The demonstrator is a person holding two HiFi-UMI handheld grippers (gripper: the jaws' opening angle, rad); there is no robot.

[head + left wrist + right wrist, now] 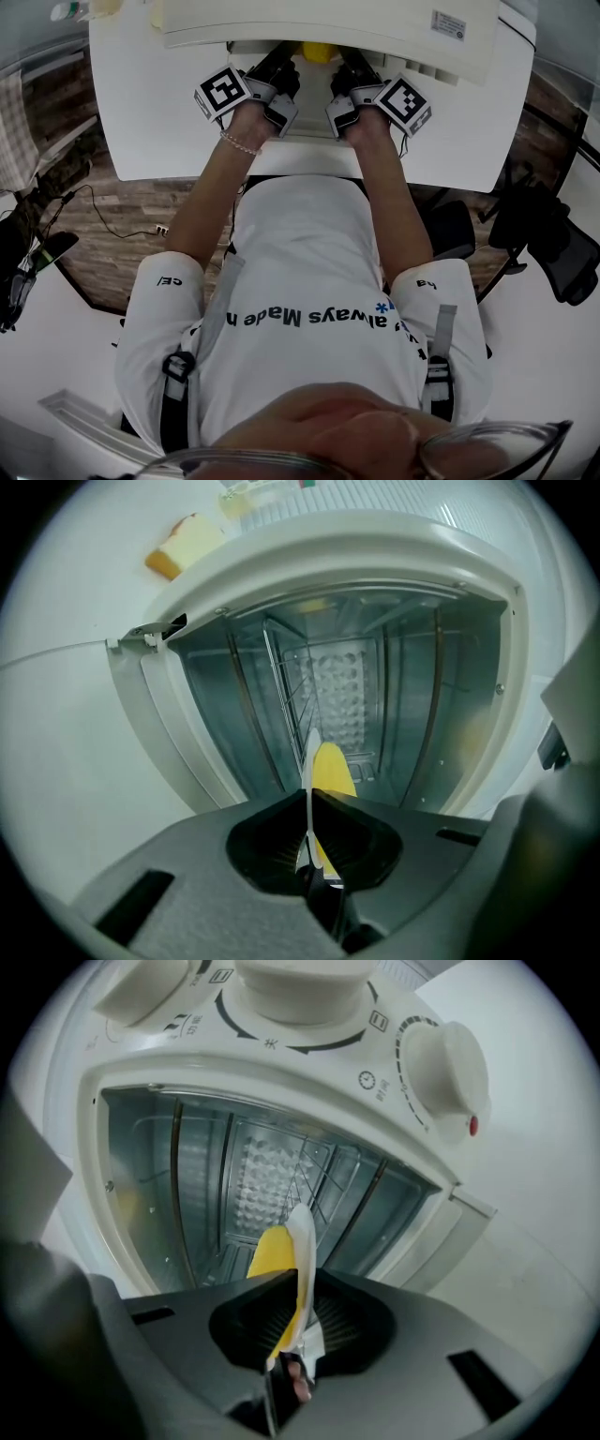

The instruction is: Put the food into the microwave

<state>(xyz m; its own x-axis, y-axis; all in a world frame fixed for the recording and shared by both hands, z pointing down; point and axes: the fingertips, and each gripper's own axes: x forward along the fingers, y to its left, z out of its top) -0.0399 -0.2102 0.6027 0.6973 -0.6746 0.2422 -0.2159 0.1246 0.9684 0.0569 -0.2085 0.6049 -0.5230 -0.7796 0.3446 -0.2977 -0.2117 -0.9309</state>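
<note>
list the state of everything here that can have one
door: folded down, open
microwave: open at the front
plate: held by its rim at both sides, at the microwave's mouth
food: lying on the plate
left claw: shut on the plate
right claw: shut on the plate

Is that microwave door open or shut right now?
Open. Both gripper views look straight into the microwave's metal cavity, no door across it.
</note>
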